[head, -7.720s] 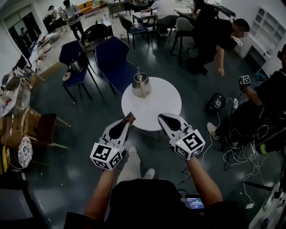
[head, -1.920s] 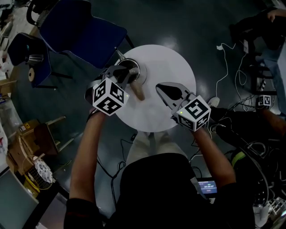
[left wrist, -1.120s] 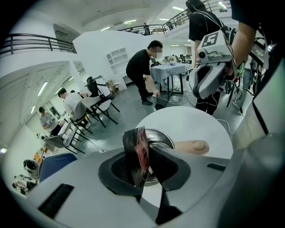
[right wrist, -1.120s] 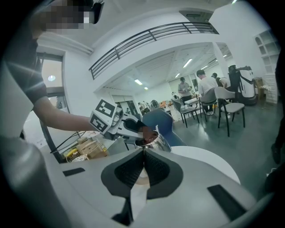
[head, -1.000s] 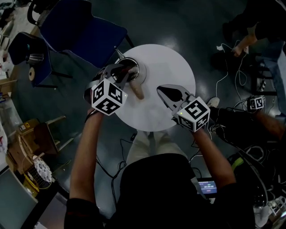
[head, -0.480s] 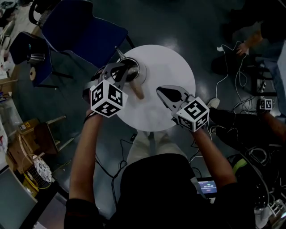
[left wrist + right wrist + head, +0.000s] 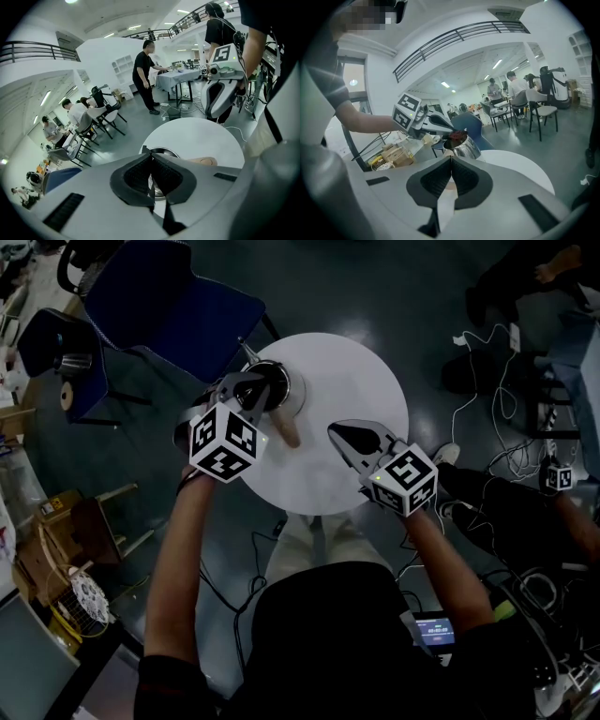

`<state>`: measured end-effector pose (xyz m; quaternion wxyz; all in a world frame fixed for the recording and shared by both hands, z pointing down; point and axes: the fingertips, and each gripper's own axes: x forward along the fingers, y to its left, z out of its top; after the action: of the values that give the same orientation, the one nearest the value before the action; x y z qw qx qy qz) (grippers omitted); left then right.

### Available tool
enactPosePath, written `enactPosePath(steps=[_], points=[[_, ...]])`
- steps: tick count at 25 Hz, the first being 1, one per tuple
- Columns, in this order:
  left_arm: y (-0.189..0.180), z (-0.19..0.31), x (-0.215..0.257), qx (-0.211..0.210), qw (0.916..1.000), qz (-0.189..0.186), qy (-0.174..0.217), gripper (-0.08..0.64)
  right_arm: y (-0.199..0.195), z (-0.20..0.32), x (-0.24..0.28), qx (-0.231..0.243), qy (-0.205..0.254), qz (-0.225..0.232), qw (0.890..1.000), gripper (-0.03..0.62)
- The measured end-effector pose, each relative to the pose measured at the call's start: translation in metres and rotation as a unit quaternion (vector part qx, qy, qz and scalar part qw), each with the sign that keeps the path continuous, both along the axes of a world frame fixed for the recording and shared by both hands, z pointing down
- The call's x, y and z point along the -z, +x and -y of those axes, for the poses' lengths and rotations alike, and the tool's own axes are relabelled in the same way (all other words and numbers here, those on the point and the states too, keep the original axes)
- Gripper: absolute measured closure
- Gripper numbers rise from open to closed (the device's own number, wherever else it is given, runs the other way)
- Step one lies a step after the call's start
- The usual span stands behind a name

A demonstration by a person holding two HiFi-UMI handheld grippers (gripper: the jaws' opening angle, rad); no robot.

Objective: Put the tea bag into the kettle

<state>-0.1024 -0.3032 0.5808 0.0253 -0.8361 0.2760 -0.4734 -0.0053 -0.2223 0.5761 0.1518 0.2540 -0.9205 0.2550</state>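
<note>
Left gripper [image 7: 262,385] clamped on small dark-red tea bag [image 7: 457,136], brought over mouth of shiny steel kettle [image 7: 464,149] | right gripper [image 7: 337,432] closed, empty, near kettle | release remained.

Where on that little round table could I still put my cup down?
The table is bare on its far right half, between the kettle and the right tongs. The near edge is free too. The left is crowded: the left tongs hold a tea bag over the kettle.

Round white table [image 7: 352,371], steel kettle [image 7: 291,404] near its left edge
</note>
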Motion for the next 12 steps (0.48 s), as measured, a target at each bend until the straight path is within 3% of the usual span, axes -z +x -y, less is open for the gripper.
enactPosePath(steps=[12], points=[[0.010,-0.007,-0.021,0.000,0.9992,-0.016,-0.037,0.543,0.006,-0.004,-0.010,-0.005,-0.008,0.000,1.000,0.572]])
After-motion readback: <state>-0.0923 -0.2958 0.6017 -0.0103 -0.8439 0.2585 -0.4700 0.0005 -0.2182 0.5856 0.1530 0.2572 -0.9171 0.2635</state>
